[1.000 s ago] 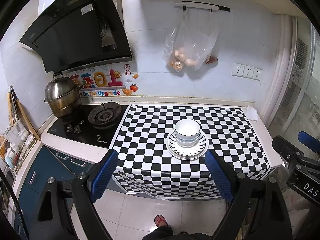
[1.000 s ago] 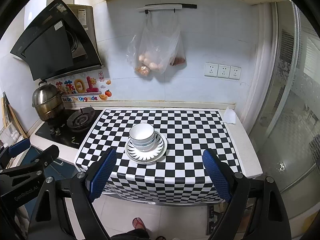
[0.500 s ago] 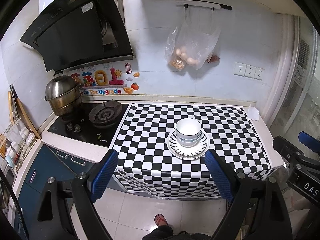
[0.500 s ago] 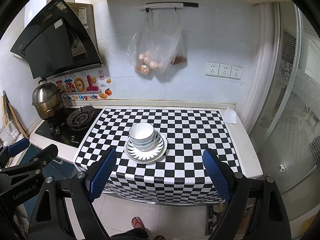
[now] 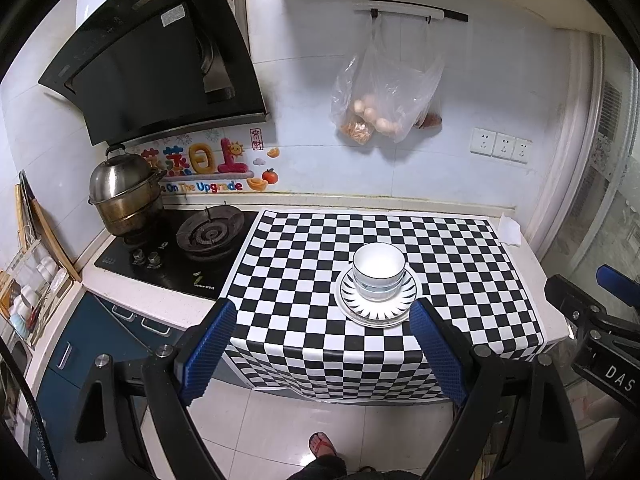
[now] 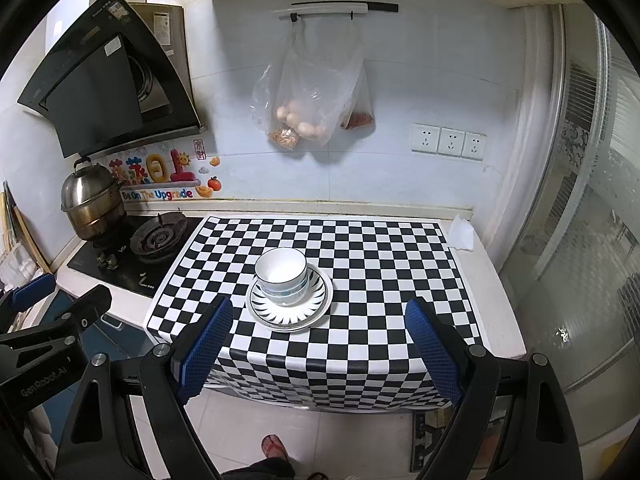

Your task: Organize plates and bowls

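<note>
A white bowl [image 5: 378, 266] with a dark rim line sits nested on other bowls, on a striped-rim plate [image 5: 360, 305], near the front of the checkered mat. The bowl [image 6: 281, 267] and the plate [image 6: 316, 304] also show in the right wrist view. My left gripper [image 5: 322, 356] is open and empty, held back from the counter's front edge, over the floor. My right gripper [image 6: 320, 354] is open and empty, also back from the counter. Each gripper shows at the edge of the other's view.
A black-and-white checkered mat [image 5: 460, 256] covers the counter. A gas hob [image 5: 210, 234] with a steel pot [image 5: 122, 196] stands at the left. A plastic bag of food [image 5: 380, 108] hangs on the wall. A paper scrap [image 5: 509, 231] lies at the right.
Both views have drifted slightly, as both grippers have eased a little back and up from the counter. The bowls and plate have not moved.
</note>
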`<state>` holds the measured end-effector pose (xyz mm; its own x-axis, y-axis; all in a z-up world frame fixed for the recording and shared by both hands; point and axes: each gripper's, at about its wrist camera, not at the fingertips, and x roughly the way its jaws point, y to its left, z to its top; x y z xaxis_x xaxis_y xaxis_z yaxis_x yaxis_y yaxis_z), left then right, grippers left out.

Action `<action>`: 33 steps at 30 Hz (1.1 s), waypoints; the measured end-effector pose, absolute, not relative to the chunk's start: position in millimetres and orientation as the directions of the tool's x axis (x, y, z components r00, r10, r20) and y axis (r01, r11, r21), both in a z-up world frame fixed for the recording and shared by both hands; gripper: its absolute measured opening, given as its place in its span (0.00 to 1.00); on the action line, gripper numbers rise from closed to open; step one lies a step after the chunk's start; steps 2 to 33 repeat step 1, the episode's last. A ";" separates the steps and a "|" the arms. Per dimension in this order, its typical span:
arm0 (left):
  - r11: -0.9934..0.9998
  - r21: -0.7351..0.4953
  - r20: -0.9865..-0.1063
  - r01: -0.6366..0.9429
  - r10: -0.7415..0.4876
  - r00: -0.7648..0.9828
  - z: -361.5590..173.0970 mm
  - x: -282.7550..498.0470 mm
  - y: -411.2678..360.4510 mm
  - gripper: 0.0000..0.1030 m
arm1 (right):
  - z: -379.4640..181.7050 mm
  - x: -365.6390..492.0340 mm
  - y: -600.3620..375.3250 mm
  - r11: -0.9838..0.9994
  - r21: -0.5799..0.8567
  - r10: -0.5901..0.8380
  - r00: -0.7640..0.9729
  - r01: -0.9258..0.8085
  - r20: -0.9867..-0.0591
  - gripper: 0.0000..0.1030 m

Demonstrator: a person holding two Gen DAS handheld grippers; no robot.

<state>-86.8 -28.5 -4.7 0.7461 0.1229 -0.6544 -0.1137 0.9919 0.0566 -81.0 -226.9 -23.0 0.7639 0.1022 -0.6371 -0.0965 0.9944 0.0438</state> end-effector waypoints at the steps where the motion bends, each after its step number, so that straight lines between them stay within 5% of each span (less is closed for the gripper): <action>1: 0.992 0.057 -0.656 -0.113 0.123 0.745 -4.9 -86.2 -28.4 0.86 | -22.2 -82.7 -226.2 0.994 0.044 0.101 0.765 -0.095 -0.636 0.88; 33: 0.992 0.057 -0.656 -0.113 0.123 0.745 -4.9 -86.2 -28.4 0.86 | -22.2 -82.7 -226.2 0.994 0.044 0.101 0.765 -0.095 -0.636 0.88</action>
